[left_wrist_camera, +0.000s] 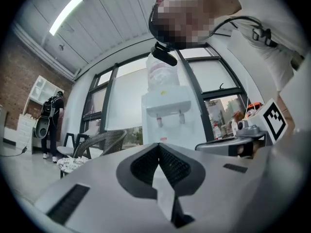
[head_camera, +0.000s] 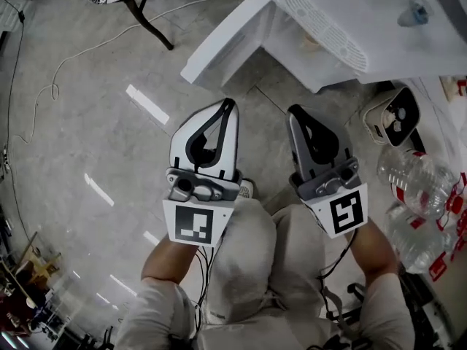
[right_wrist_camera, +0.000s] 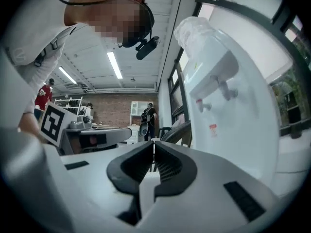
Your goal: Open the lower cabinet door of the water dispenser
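The white water dispenser (head_camera: 379, 28) stands at the top right of the head view, its drip grille (head_camera: 325, 28) facing me. A white panel (head_camera: 222, 46), apparently the lower cabinet door, juts out from its front toward the left. My left gripper (head_camera: 228, 105) and right gripper (head_camera: 295, 112) are held side by side above my knees, short of the dispenser and touching nothing. Both are shut and hold nothing. The left gripper view shows shut jaws (left_wrist_camera: 157, 147) pointing at the dispenser (left_wrist_camera: 165, 108) with its bottle (left_wrist_camera: 160, 72) on top. From the right gripper (right_wrist_camera: 153, 144), the dispenser (right_wrist_camera: 233, 106) looms close on the right.
Clear water bottles (head_camera: 416, 188) and a small white appliance (head_camera: 394, 119) sit on the floor at the right. A table with black legs (head_camera: 142, 13) and a white cable (head_camera: 66, 57) are at the upper left. A wicker chair (left_wrist_camera: 99, 142) and a standing person (left_wrist_camera: 51, 120) are farther off.
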The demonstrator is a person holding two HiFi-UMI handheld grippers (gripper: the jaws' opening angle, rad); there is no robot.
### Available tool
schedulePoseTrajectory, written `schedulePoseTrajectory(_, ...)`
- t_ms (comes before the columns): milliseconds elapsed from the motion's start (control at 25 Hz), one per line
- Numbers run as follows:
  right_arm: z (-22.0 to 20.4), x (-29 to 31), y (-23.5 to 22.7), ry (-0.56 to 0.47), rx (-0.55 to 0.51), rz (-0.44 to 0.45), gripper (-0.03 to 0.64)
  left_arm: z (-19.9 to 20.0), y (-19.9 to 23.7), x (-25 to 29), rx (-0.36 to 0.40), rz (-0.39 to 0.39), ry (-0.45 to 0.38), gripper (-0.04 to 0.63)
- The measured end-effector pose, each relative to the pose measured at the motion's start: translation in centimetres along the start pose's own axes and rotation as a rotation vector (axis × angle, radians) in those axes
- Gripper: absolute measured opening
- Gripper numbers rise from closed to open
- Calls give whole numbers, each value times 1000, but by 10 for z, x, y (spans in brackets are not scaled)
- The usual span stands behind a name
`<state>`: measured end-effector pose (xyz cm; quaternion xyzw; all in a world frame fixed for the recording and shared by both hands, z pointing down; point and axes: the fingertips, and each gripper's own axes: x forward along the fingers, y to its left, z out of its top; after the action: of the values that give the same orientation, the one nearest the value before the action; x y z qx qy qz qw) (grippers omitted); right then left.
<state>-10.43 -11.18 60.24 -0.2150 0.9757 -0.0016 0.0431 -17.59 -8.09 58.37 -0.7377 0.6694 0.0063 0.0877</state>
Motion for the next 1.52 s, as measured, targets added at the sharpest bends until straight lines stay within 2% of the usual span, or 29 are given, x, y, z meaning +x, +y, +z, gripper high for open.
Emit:
schedulePoseTrajectory(160, 101, -34, -7, 27, 5, -101, 20, 107, -1, 7, -21, -38, 7, 2)
schedulePoseTrajectory(440, 304, -86, -8, 43, 17, -252, 20, 324, -6, 19, -34, -106, -19, 2)
schedulePoseTrajectory(600, 407, -112, -10, 34, 9, -346, 20, 421, -15, 23, -62, -140, -14, 2)
schedulePoseTrajectory(720, 471, -136, -9, 29, 6, -396, 20, 479, -23, 19, -82, -147, -1, 2)
schedulePoseTrajectory(880, 532, -173, -17, 4, -5, -480, 20, 530, -30, 15, -65, -153, 5, 2)
schedulePoseTrajectory(1000, 559, -201, -18, -4, 14, -537, 20, 559, -35, 10, -71, -146, -8, 2)
schedulePoseTrajectory(1200, 584, -230, -9, 4, 5, -571, 15, 585, -43, 4, -67, -160, -17, 2)
schedulePoseTrajectory(1520, 605, -250, 5, -7, -38, -593, 15, 603, -65, -3, -67, -201, -45, 2)
